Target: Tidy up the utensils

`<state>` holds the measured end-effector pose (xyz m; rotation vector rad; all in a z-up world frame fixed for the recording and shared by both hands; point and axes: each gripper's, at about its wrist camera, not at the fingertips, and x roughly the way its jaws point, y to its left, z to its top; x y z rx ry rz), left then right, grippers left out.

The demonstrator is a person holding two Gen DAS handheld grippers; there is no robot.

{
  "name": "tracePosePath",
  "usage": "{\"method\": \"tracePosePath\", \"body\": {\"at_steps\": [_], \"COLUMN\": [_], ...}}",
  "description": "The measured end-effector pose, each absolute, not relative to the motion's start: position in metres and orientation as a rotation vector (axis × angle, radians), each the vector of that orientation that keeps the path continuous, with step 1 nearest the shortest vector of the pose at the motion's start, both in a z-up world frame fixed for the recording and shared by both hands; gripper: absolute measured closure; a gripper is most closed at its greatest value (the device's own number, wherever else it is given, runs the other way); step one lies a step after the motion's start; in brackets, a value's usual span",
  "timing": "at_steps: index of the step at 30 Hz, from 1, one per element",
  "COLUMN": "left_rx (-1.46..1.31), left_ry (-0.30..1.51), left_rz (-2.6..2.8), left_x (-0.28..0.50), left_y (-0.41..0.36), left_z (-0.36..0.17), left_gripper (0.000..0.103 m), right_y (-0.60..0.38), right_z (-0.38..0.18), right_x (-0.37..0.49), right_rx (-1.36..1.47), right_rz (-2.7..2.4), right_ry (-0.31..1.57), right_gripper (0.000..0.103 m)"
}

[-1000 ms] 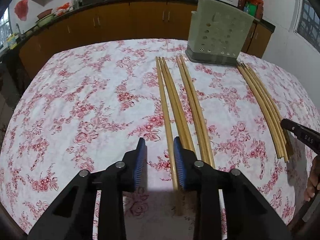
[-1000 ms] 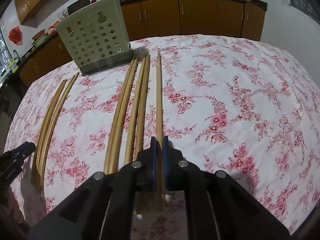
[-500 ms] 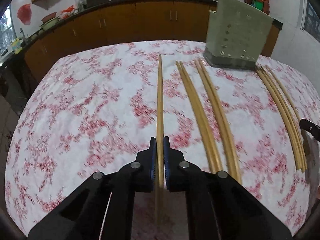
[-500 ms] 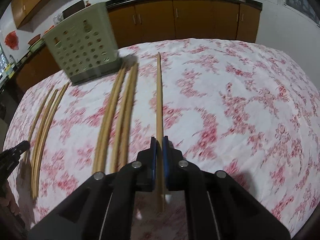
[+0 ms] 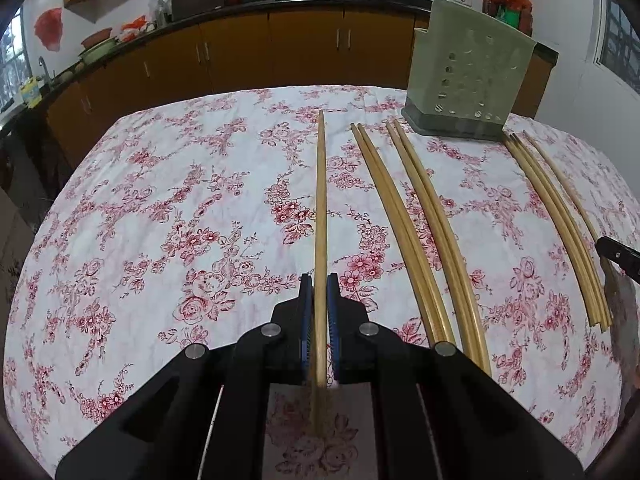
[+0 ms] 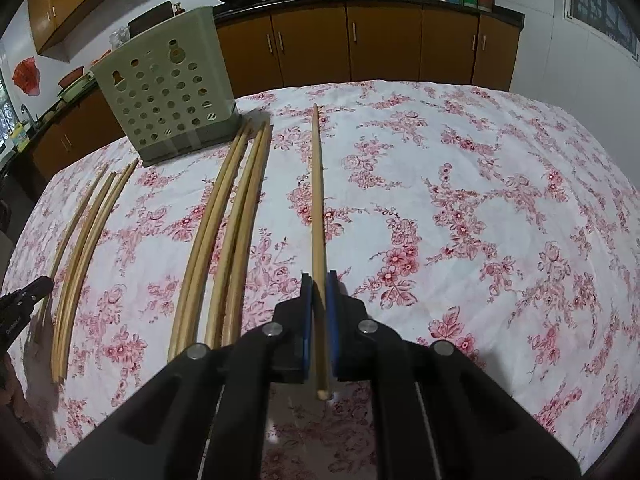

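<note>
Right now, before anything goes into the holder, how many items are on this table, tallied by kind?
Chopsticks clamped in grippers: 2, one each in the left gripper and the right gripper
Chopsticks lying on the tablecloth: 8, four nearer the left gripper, four nearer the right
Green perforated utensil holder: 1
Total: 11

Pale, matt, smooth wooden chopsticks [image 5: 404, 216] lie ahead of the matt black plastic gripper [image 5: 318, 292] with ribbed blue pads [image 5: 306, 312] on a wrinkled floral cotton-like cloth [image 5: 160, 208], beyond which stand a dull green perforated plastic holder [image 6: 168, 92] and glossy brown cabinets [image 6: 384, 44].
</note>
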<state>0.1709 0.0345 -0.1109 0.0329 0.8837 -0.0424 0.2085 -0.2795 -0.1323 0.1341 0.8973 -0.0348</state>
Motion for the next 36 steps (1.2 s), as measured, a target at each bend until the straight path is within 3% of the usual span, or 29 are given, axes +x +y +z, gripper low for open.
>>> {"method": "tracePosePath", "body": {"at_steps": [7, 21, 36], "left_rx": [0.008, -0.101, -0.116], "left_ry": [0.889, 0.557, 0.478], "left_rz": [-0.061, -0.028, -0.006], "left_x": [0.172, 0.167, 0.182], "left_y": [0.038, 0.062, 0.07], "left_z": [-0.106, 0.013, 0.046], "left_gripper": [0.096, 0.096, 0.096], "right_y": [-0.286, -0.308, -0.307], "right_z": [-0.12, -0.018, 0.022], "right_x": [0.205, 0.188, 0.198], "right_rx": [0.153, 0.2, 0.185], "right_rz": [-0.037, -0.047, -0.053], "right_ry": [0.859, 0.547, 0.441], "right_gripper": [0.095, 0.095, 0.095]}}
